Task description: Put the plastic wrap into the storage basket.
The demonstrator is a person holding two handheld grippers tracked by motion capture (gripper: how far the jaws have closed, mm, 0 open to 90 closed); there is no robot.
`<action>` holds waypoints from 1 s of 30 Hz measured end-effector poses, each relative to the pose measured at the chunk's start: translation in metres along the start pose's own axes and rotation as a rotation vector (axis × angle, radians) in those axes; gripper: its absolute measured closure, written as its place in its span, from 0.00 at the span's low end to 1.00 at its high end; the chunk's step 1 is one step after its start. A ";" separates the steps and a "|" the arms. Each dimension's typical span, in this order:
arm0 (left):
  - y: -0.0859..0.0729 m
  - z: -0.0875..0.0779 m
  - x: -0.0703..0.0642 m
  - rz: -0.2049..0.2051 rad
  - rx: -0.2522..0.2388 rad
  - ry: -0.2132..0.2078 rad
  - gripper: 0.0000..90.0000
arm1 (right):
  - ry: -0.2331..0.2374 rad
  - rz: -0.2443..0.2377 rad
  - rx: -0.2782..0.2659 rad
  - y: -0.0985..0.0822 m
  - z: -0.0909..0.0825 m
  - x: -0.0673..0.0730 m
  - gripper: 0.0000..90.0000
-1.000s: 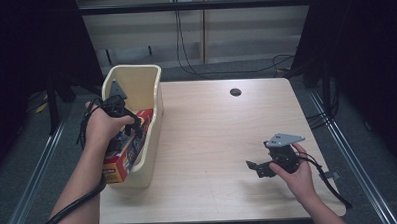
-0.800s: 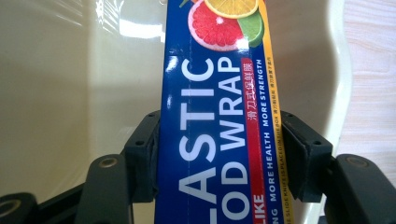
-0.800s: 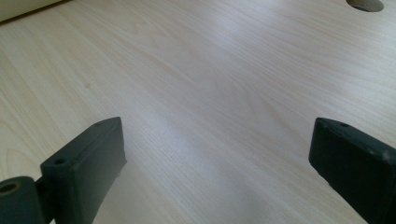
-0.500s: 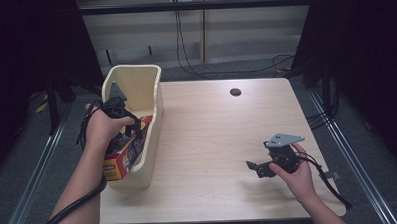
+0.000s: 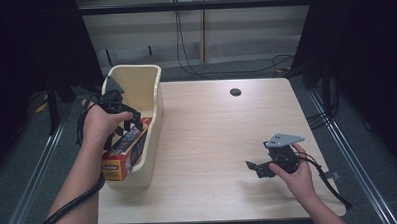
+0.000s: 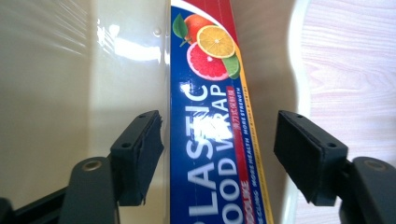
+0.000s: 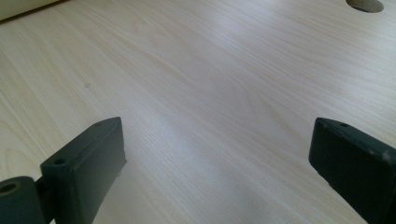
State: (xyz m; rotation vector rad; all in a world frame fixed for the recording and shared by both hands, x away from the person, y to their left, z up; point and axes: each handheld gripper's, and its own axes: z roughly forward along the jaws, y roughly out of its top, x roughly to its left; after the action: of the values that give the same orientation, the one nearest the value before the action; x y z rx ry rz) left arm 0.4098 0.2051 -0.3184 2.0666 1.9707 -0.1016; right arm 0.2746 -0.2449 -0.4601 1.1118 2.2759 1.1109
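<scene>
We have just been opening our left gripper [image 6: 217, 154], releasing the plastic wrap box [image 6: 212, 135] inside the cream bin [image 5: 154, 118]; next, we judge, lift clear. Right gripper [image 5: 261, 167] idles open, well apart.

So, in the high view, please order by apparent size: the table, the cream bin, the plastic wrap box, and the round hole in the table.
1. table
2. cream bin
3. plastic wrap box, partly hidden by the hand, so its full size is unsure
4. round hole
</scene>
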 end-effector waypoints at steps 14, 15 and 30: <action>0.000 -0.025 -0.025 0.054 -0.071 -0.088 0.28 | -0.002 0.005 -0.004 0.001 -0.002 0.000 0.04; -0.001 -0.026 -0.027 0.050 -0.070 -0.097 0.26 | -0.006 0.008 -0.003 0.001 -0.003 0.000 0.04; 0.001 -0.019 -0.074 0.176 -0.108 -0.136 0.13 | -0.006 0.006 -0.009 0.002 -0.004 -0.001 0.04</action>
State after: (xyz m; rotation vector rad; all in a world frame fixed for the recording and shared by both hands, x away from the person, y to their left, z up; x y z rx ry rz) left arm 0.4027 0.1386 -0.2819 2.0938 1.6715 -0.0938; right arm 0.2733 -0.2474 -0.4561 1.1179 2.2623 1.1180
